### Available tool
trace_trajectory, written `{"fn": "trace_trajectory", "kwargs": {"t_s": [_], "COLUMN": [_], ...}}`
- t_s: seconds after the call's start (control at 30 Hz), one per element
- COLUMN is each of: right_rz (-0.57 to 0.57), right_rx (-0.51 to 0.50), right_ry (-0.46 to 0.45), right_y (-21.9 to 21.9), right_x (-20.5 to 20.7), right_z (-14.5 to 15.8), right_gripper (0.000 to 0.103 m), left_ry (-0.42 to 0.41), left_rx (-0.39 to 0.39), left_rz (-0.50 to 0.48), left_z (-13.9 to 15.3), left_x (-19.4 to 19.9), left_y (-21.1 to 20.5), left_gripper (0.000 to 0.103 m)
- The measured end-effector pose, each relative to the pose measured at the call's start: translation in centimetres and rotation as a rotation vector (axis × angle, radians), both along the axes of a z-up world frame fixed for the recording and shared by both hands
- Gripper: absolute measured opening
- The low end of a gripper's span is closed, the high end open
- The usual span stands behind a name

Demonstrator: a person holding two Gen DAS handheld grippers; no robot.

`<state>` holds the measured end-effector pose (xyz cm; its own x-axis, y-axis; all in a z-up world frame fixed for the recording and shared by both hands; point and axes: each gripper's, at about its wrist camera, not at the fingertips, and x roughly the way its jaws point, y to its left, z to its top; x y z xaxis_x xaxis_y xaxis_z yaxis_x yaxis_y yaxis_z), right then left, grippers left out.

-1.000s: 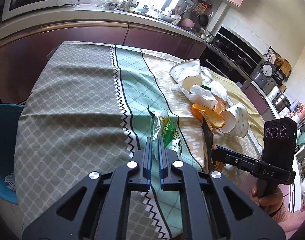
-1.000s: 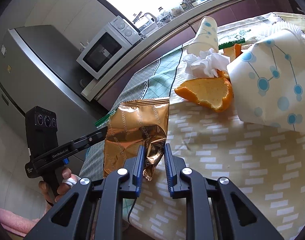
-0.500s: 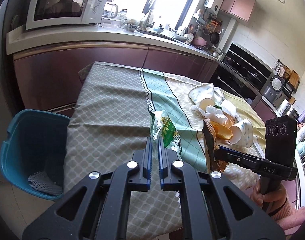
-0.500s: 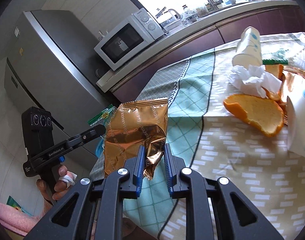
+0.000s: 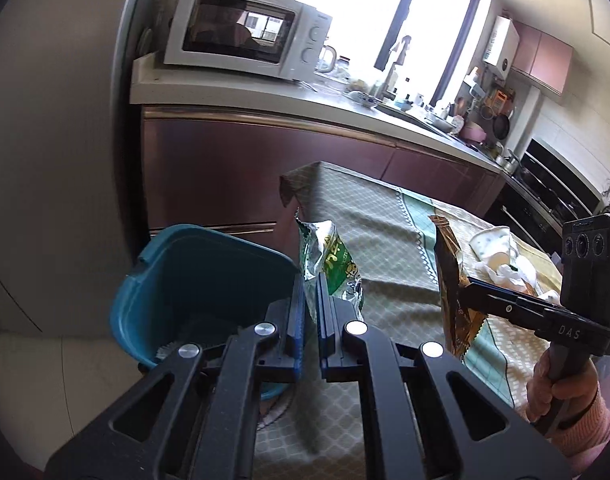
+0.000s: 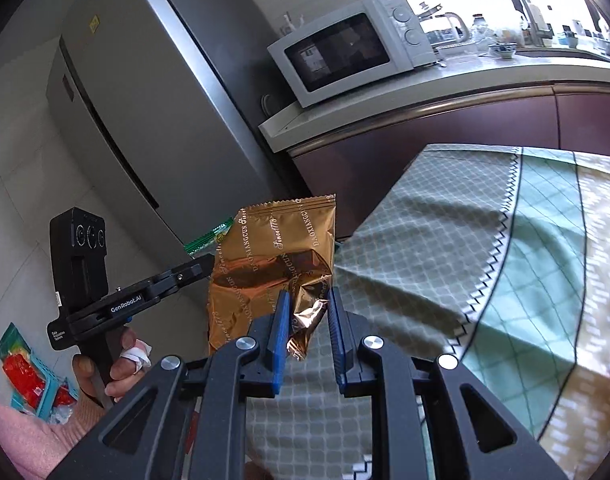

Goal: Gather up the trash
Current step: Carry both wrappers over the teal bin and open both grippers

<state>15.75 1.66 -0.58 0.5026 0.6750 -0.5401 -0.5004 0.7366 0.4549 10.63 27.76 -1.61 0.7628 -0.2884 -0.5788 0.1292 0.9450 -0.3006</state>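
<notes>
left hand-held gripper (image 5: pixel 312 280), green wrapper (image 5: pixel 332 264) bottom hidden between pads

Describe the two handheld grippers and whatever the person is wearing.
Both grippers are black skeletal frames with silver bolts and blue-padded fingers. The left gripper carries a boxy three-lens camera and white "GenRobot.AI" lettering; the right gripper reads "DAS". Pink sleeves cover both wrists, and one finger of the left hand wears a white wrap.

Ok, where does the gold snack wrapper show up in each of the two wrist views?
Left wrist view: gold wrapper right of centre, edge-on, held in the right tongs.
Right wrist view: lower centre, face-on, clamped in the near tongs.
Shared landmark: white microwave on the counter.
</notes>
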Motion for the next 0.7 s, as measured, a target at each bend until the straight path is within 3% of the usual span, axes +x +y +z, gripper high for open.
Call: {"fn": "trace_trajectory", "kwargs": {"t_s": [0.3,0.7], "right_rz": [0.066,0.088], "right_rx": [-0.065,-0.174], "right_ry": [0.041,0.112], "right_y": [5.2,10.4], "right_x": [4.2,8.0], "right_z": [-1.3,-4.2], "right_gripper": [0.018,0.018], "left_ry": [0.042,0.15], "left_rx": [0.011,0.006], "left_rz": [0.096,0.124], "left_z": [-2.0,-6.5], "left_x": [1.1,4.1], "left_y": [5.4,6.0], "left_gripper": [0.006,0.007]}}
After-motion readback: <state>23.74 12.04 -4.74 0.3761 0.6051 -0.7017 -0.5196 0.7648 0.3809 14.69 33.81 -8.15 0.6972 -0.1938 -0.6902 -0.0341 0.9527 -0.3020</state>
